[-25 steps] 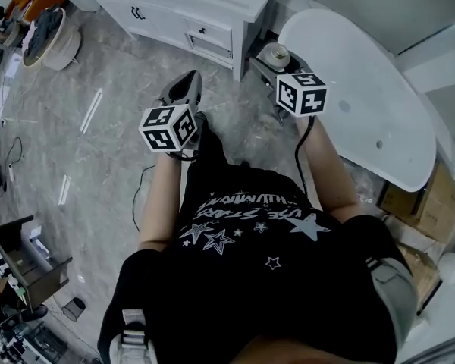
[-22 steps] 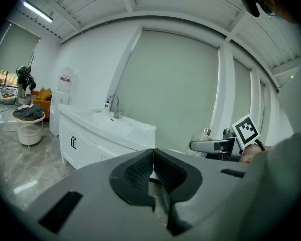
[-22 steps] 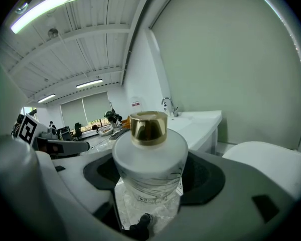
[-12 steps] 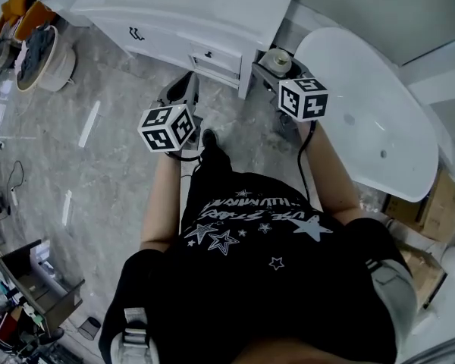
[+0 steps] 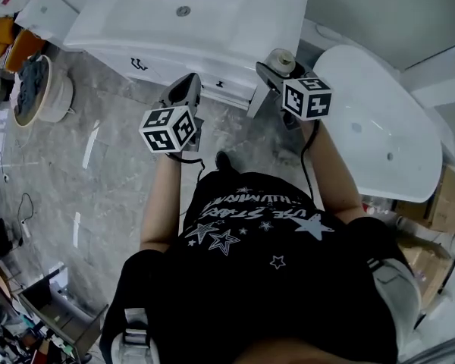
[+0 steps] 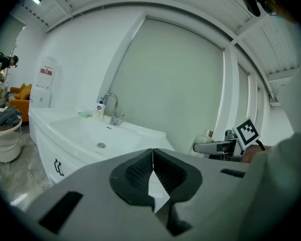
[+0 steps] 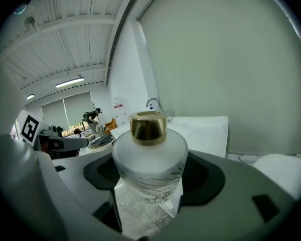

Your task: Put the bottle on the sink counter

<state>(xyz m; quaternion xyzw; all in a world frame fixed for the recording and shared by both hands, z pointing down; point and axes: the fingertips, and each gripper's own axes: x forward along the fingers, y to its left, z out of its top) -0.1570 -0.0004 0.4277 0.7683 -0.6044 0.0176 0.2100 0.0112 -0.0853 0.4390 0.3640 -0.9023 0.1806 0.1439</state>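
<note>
One bottle [image 5: 279,58] held near counter [image 5: 277,10] edge.

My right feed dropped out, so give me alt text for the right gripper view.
The right gripper is shut on a frosted white bottle with a gold cap, held upright. Beyond it stands the white sink counter with its faucet, against a pale wall.

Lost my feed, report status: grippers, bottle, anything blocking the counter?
Left hand-held gripper shut, empty. Right hand-held gripper shut on bottle, upright. Bottle held beside sink counter, not yet on it. Counter's near end bare, nothing in the way.
</note>
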